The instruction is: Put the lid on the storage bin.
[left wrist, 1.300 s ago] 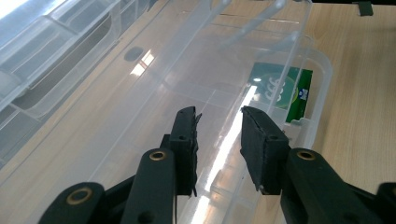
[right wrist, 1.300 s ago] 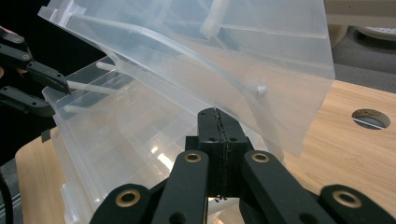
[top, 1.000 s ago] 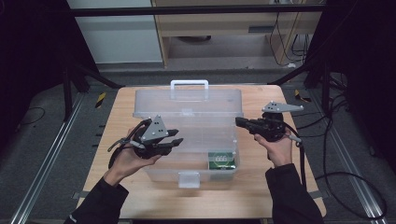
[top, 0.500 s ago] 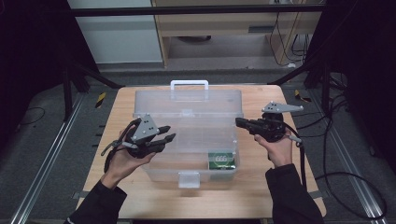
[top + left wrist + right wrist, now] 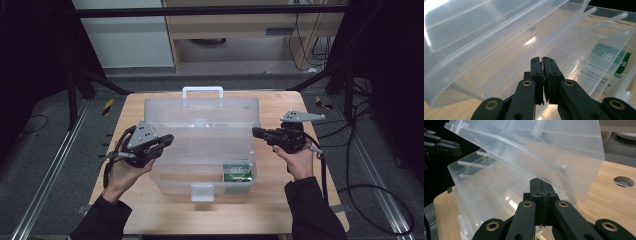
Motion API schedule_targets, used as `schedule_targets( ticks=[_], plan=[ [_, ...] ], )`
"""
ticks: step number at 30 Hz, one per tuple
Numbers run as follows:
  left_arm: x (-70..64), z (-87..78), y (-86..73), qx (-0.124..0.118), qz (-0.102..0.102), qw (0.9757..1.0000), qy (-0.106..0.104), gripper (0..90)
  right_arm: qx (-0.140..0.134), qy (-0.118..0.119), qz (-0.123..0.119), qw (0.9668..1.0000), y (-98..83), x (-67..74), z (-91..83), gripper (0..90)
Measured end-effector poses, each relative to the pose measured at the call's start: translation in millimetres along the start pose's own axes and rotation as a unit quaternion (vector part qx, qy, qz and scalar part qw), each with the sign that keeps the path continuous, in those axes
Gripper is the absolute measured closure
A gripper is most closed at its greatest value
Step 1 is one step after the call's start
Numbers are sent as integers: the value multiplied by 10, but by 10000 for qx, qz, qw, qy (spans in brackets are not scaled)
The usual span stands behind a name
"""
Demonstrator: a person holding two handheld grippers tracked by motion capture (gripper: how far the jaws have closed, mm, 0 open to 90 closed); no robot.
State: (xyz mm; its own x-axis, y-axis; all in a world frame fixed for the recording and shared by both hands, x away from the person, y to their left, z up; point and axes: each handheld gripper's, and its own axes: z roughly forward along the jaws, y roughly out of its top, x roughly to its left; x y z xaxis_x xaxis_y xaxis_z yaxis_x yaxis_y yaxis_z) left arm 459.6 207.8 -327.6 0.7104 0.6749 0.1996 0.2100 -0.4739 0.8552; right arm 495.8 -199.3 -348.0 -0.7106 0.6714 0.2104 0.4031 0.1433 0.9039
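Observation:
A clear plastic box (image 5: 200, 165) stands open on the wooden table (image 5: 270, 205), its lid (image 5: 200, 112) tilted up at the back. A green packet (image 5: 236, 171) lies in the front right compartment, also seen through the walls (image 5: 614, 56). My left gripper (image 5: 169, 138) hovers at the box's left edge, pointing in over it; its jaws (image 5: 542, 58) have just been closing and now stand shut with nothing between them. My right gripper (image 5: 255, 131) is shut and empty at the box's right edge, its jaws (image 5: 539, 180) under the raised lid (image 5: 564, 152).
A white handle (image 5: 202, 91) tops the lid. The table has a round hole (image 5: 624, 181) near its right side. Yellow-and-black tools lie on the floor at left (image 5: 107, 106) and right (image 5: 322, 104). Cables trail off the right gripper.
The left hand has drawn its gripper leftward, from over the box to its left edge, and its jaws have closed. The right gripper has stayed still.

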Motion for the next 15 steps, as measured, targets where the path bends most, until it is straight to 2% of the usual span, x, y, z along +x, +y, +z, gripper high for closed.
schedule_targets(
  ticks=[3, 4, 15],
  plan=[
    [33, -23, -32, -1, -62, 10000, 42, 878, 4, 11, 8, 10000, -4, 2, -2, 900],
    [41, -33, -49, 4, -168, 9999, 20, 882, 2, 9, 2, 10000, -6, 2, -2, 900],
    [181, -153, -196, 15, -304, 9994, 152, 891, 55, 26, -8, 10000, -29, 20, -13, 900]
  ],
)
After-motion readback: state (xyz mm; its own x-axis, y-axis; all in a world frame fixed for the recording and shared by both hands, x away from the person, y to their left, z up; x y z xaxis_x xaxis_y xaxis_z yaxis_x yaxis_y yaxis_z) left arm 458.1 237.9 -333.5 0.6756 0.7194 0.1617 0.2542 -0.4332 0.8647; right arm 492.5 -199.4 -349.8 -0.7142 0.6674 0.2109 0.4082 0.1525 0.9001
